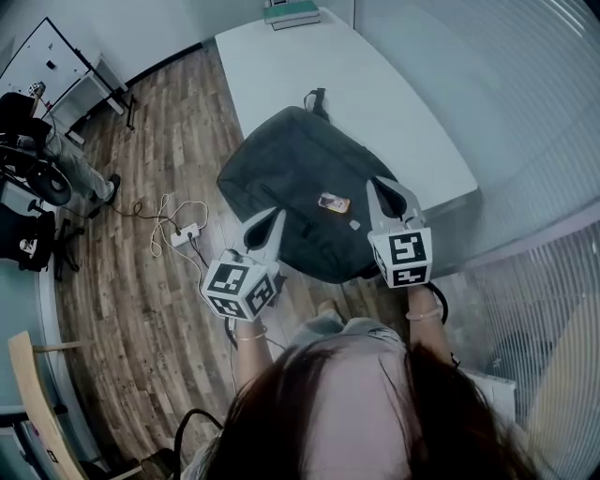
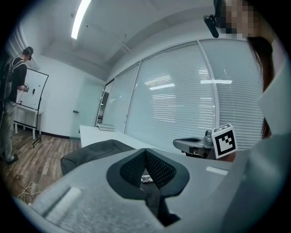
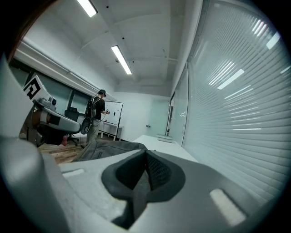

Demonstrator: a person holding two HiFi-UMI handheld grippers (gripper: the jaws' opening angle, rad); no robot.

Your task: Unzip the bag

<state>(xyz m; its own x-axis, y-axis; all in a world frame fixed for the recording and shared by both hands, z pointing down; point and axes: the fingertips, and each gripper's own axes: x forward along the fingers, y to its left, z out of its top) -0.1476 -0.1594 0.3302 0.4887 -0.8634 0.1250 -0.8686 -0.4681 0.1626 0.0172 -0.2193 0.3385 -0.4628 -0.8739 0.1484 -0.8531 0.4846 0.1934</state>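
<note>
1. The bag (image 1: 300, 178): dark matt cloth, soft and creased.
2. The table (image 1: 375, 103), at one o'clock of the bag: smooth white top with a faint sheen.
3. The floor (image 1: 131, 281), at nine o'clock: matt wood-grain planks.
4. The left gripper (image 1: 277, 215) and the right gripper (image 1: 375, 187): matt grey plastic, with dark, finely ribbed pads (image 2: 159, 170).
5. The wall (image 1: 525, 122), at three o'clock: glossy glass over slatted blinds.

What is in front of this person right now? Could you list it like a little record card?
Setting: room with a wooden floor and a white table
Main item: dark bag lying flat on the table, partly over its edge
On the bag: small orange tag
Zip: cannot tell whether open or closed
Left gripper: jaws together, by the bag's near end
Right gripper: jaws together, by the bag's near end
Far end of table: flat stack, likely books
Floor: power strip with cables
</note>
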